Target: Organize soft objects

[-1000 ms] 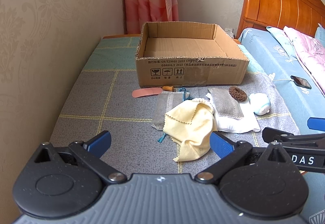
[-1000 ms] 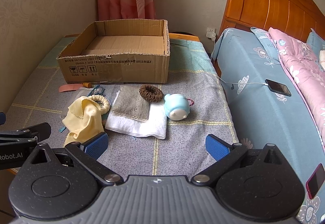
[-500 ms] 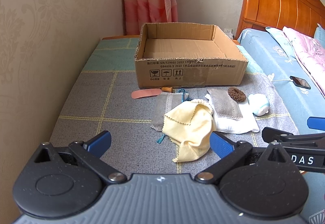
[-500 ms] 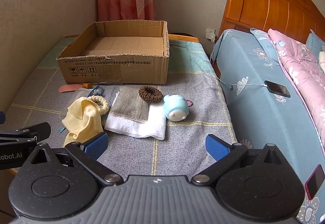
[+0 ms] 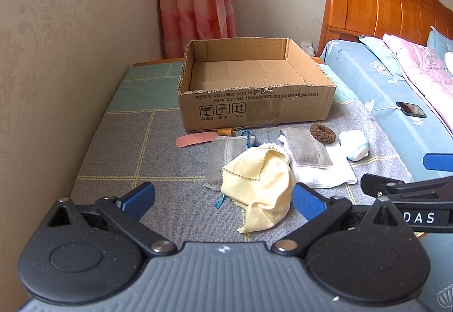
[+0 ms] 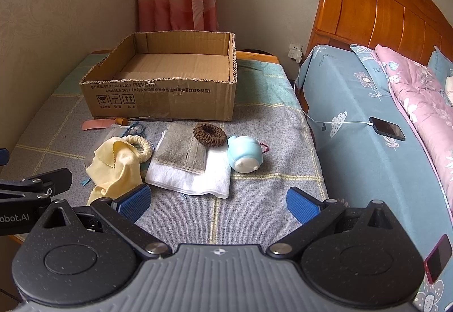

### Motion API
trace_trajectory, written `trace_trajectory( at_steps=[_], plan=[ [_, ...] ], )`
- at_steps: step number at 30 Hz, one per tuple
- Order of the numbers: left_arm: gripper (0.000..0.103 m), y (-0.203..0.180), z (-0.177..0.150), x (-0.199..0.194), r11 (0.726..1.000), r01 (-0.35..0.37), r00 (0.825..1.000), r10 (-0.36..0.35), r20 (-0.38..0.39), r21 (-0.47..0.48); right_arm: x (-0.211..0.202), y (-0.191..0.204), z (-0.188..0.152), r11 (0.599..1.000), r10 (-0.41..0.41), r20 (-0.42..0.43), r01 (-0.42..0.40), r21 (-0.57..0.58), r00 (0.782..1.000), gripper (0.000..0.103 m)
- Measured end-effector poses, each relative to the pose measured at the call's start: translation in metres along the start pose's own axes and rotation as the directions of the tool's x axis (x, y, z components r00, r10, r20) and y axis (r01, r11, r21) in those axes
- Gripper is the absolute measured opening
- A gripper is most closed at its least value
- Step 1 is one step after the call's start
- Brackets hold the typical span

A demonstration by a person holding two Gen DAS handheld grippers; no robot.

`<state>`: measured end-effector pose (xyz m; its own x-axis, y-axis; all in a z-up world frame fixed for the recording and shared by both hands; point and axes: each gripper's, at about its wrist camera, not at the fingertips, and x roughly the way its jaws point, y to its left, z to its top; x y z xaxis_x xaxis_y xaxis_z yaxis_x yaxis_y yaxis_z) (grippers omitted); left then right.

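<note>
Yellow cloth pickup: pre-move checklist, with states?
1. Left gripper open, holding nothing: ok.
2. Right gripper open, holding nothing: ok.
3. Crumpled pale yellow cloth between the left fingers' line of approach, unobstructed from the front: ok.
4. Cloth free of neighbours: not ok; it lies over the cream ribbed scrunchie and a grey fabric pouch.
5. Open brown cardboard box has room; nothing visible inside: ok.
6. Grippers clear of each other: cannot tell; the right one sits close beside the left.
</note>
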<state>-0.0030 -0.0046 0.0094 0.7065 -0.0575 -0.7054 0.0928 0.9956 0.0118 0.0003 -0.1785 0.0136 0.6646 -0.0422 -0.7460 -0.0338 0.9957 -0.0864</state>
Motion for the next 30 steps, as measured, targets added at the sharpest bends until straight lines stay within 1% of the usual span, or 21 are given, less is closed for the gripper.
trace_trajectory(
  at_steps=[6,11,14,17,21,26,28,30],
  plan=[
    [0.102,-0.001,-0.001,0.005,0.997,0.039,0.999,-0.040,0.013,0.062,0.004,0.000,-0.001,1.000,0.003,0.009,-0.003,-0.022,1.000,0.103],
    [0.102,0.000,-0.001,0.012,0.994,0.058,0.998,-0.060,0.014,0.087,0.008,-0.003,-0.002,0.999,0.029,0.027,-0.028,-0.043,0.999,0.103],
    [0.102,0.000,0.000,0.018,0.993,0.061,0.998,-0.062,0.006,0.099,0.015,-0.006,-0.005,0.998,0.032,0.028,-0.031,-0.056,0.999,0.103],
    [0.102,0.001,0.002,0.024,0.992,0.078,0.997,-0.079,0.002,0.102,0.021,-0.010,-0.008,0.997,0.041,0.026,-0.039,-0.063,0.999,0.103],
    [0.102,-0.005,0.006,0.036,0.988,0.091,0.996,-0.090,-0.009,0.123,0.030,-0.016,-0.012,0.997,0.051,0.016,-0.050,-0.058,0.999,0.103],
    [0.102,-0.016,0.013,0.058,0.981,0.125,0.992,-0.122,-0.033,0.146,0.039,-0.020,-0.015,0.997,0.057,0.007,-0.057,-0.058,0.998,0.103],
    [0.102,-0.021,0.016,0.067,0.978,0.138,0.990,-0.135,-0.029,0.158,0.043,-0.023,-0.016,0.997,0.055,0.007,-0.054,-0.059,0.998,0.103],
    [0.102,-0.025,0.018,0.077,0.976,0.135,0.991,-0.133,-0.022,0.168,0.047,-0.025,-0.016,0.997,0.050,0.002,-0.050,-0.054,0.999,0.103]
  ],
)
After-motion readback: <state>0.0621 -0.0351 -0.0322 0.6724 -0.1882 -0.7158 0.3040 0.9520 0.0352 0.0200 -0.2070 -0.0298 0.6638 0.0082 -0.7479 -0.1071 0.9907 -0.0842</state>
